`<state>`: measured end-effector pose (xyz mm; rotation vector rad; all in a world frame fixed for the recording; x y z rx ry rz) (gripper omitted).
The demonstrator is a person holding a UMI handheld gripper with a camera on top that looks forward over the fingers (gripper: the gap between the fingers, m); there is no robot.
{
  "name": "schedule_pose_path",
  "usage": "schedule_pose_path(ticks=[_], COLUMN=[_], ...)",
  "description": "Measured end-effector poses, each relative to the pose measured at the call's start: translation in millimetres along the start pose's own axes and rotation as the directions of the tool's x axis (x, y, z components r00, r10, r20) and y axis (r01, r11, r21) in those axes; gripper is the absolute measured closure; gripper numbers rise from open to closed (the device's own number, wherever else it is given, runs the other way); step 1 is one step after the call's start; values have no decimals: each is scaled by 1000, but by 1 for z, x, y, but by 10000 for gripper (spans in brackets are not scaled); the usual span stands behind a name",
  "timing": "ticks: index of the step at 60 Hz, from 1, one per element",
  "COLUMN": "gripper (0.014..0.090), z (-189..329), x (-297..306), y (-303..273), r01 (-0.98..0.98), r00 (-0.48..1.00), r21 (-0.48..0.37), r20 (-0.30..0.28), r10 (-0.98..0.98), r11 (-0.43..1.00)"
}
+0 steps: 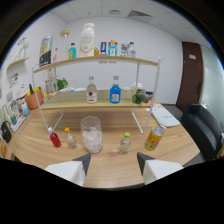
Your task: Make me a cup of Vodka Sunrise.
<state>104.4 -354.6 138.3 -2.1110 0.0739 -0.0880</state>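
The tool [114, 167] hangs low over the wooden surface [165, 160], its two fingers spread apart with nothing between them; it is released and carries nothing. Just ahead of the fingers stands a clear glass [92, 133] holding what looks like ice, and this is the vessel the drink is meant for. Beside it, toward the left, sit a small red-filled squeeze bottle [54, 138] and a small clear bottle with an orange cap [69, 138]; toward the right, a small bottle with a green cap [125, 143] and, further right, a yellow can [154, 138] whose print is too small to read. Judgement: the glass appears prepared and no coloured liquid shows in it, so the task seems at an early step, with the spirit not yet poured. Beyond the glass, on the lower shelf [75, 104], stand a clear bottle with a red label [91, 91] and a blue bottle [115, 91]; the label writing cannot be read. The next move probably calls for reaching past the glass to the clear bottle, if that is the vodka, without knocking the small bottles. The top shelf [140, 60] carries a large white jug [88, 40] and assorted bottles; no brand is legible.
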Motion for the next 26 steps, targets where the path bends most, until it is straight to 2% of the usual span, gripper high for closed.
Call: schedule_pose_path(ticks=[7,8,9,26], gripper=[181,225,184,183], z=[-1,-1,-1,-1], x=[-6,-7,-8,-19], y=[0,0,0,2], r01=[13,15,18,39], r00=[1000,1000,1000,999], r21=[-2,-1,-2,-15], r20=[13,15,17,24], r10=[-13,-15,-18,-39], r11=[1000,1000,1000,999])
